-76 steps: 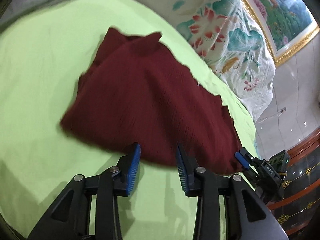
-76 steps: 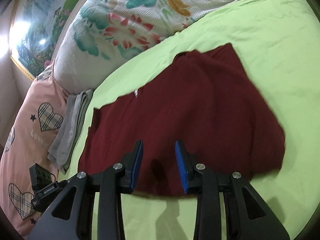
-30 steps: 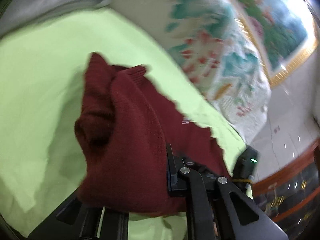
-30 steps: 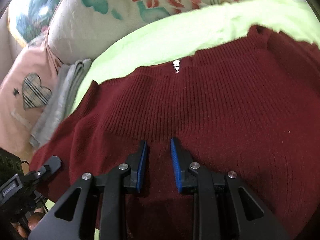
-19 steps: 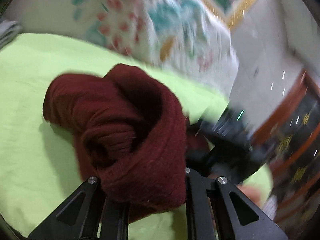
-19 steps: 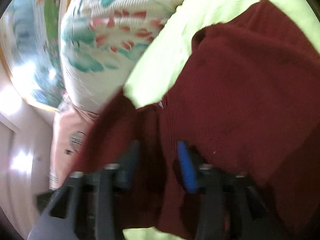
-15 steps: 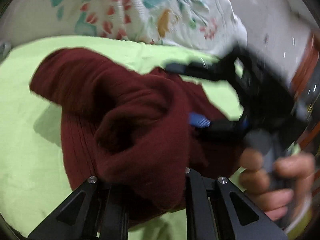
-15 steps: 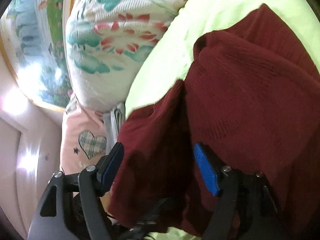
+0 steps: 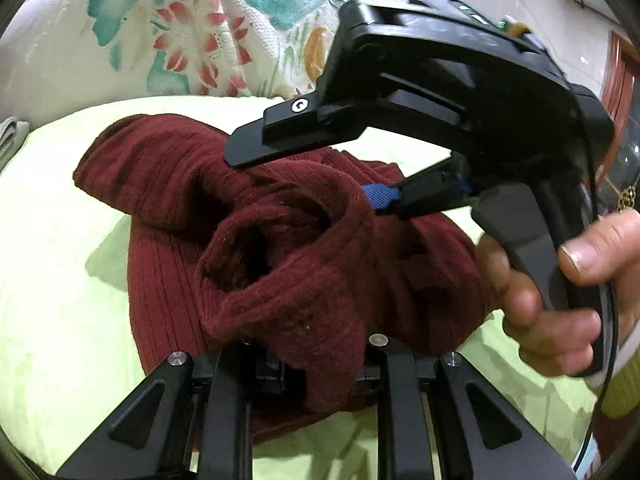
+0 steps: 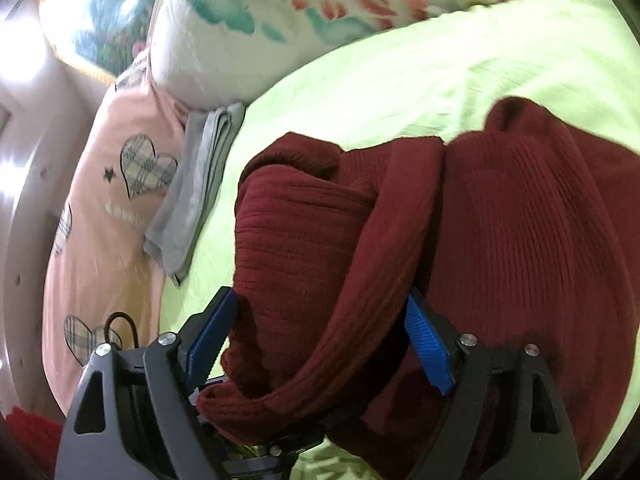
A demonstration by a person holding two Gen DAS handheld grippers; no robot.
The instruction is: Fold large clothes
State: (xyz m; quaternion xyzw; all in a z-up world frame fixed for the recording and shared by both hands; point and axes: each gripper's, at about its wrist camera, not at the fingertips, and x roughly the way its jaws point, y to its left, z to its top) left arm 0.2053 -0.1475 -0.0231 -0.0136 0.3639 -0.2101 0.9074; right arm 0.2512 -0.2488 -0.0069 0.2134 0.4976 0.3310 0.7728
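A dark red knitted sweater (image 9: 288, 264) is bunched in a heap on the lime green bed sheet (image 9: 52, 264). A thick fold drapes over my left gripper (image 9: 304, 364) and hides its fingertips. My right gripper (image 10: 320, 340) is open wide, its blue pads (image 10: 426, 344) on either side of a hanging fold of the sweater (image 10: 520, 240). In the left wrist view the right gripper (image 9: 360, 184) reaches into the heap from the right, held by a hand (image 9: 560, 292).
A large floral pillow (image 9: 200, 32) lies behind the sweater. A pink pillow with plaid hearts (image 10: 104, 208) and a folded grey cloth (image 10: 196, 184) lie at the bed's left side. Green sheet surrounds the heap.
The sweater lay flat 2.5 s ago; both grippers took hold and lifted it into a bunched heap. The right gripper has since opened wide and come close to the left one.
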